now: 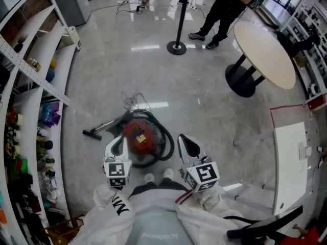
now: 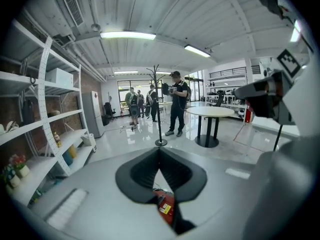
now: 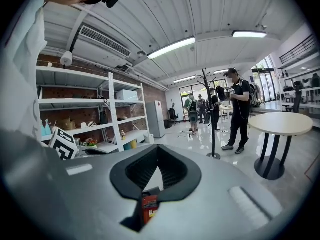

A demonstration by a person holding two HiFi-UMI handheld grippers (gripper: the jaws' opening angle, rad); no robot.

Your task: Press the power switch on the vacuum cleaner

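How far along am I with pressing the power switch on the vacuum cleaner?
Done: nothing yet. The red vacuum cleaner sits on the floor and neither gripper touches it. In hand: the left gripper and right gripper are held clear of it, fingers together and empty. Left: lower one gripper to the switch and press it.

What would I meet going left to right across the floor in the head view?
Shelving rack → floor nozzle → red vacuum cleaner → round table.
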